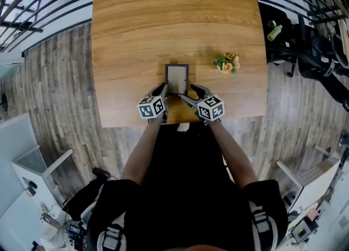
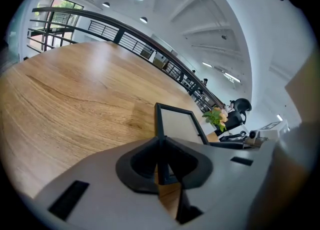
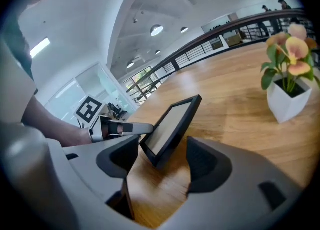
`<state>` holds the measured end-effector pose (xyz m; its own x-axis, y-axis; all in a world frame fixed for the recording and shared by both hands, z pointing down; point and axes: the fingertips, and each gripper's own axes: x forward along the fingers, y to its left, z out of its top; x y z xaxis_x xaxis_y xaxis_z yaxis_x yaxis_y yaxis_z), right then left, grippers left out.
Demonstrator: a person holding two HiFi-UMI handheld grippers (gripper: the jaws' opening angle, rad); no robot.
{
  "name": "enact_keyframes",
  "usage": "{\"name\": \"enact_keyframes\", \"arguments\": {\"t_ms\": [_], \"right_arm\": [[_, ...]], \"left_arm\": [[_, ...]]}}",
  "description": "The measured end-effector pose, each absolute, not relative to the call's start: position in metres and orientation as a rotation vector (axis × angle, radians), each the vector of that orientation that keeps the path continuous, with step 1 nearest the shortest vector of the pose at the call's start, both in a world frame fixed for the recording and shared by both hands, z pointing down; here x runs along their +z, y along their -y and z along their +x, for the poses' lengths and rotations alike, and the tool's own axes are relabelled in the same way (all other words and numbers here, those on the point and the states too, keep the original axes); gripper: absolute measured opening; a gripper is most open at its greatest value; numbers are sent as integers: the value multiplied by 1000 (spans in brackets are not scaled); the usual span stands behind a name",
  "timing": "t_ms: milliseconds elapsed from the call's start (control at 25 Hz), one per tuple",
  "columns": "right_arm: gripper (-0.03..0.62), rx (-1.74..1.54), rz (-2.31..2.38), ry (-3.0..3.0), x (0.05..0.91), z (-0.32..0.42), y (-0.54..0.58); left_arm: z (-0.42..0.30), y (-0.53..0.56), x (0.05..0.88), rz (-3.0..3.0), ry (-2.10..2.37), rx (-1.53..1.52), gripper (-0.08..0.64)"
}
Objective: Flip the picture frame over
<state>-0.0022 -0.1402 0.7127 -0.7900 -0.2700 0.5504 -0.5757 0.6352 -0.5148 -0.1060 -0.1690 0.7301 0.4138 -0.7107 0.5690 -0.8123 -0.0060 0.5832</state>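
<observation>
A black picture frame [image 1: 176,79] with a pale grey face sits near the front edge of the wooden table [image 1: 136,37]. My left gripper [image 1: 163,89] is shut on its left edge; in the left gripper view the jaws [image 2: 161,146] pinch the thin black rim of the frame [image 2: 177,124]. In the right gripper view the frame [image 3: 172,121] stands tilted, its left side raised off the wood, held by the left gripper [image 3: 120,128]. My right gripper [image 3: 162,156] is open, its near corner lying between the jaws with gaps on both sides; in the head view it [image 1: 191,93] is at the frame's right.
A small white pot of orange flowers [image 1: 227,63] stands on the table right of the frame, also shown as the pot [image 3: 290,89]. The table's front edge [image 1: 131,125] is just under my hands. Black chairs [image 1: 316,53] and railings stand beyond the table's right side.
</observation>
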Motion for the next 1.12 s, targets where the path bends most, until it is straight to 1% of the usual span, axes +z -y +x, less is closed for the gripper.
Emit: {"name": "enact_keyframes", "arguments": {"t_ms": [120,200,280,400,520,840,960,1120], "right_arm": [[298,1036,678,2435,711,-7,138],[282,1061,679,2436,710,-7,137],[251,1072,673,2434,712,-9,135],[234,1084,669,2431,712,-12,132],[166,1140,681,2436,709,-13,131],[113,1336,703,2453,702,-16,129],[85,1349,717,2470,697,-19,131],[78,1344,729,2489,692,-25,131]], "left_arm": [[-106,167,722,1773,1314,99,57],[-103,165,719,1791,1297,82,57],[-101,162,718,1805,1280,62,57],[-102,159,719,1809,1268,45,57],[-105,155,721,1812,1244,37,57],[-104,150,721,1855,1236,81,58],[-106,150,721,1862,1222,86,58],[-106,148,724,1875,1196,104,58]]}}
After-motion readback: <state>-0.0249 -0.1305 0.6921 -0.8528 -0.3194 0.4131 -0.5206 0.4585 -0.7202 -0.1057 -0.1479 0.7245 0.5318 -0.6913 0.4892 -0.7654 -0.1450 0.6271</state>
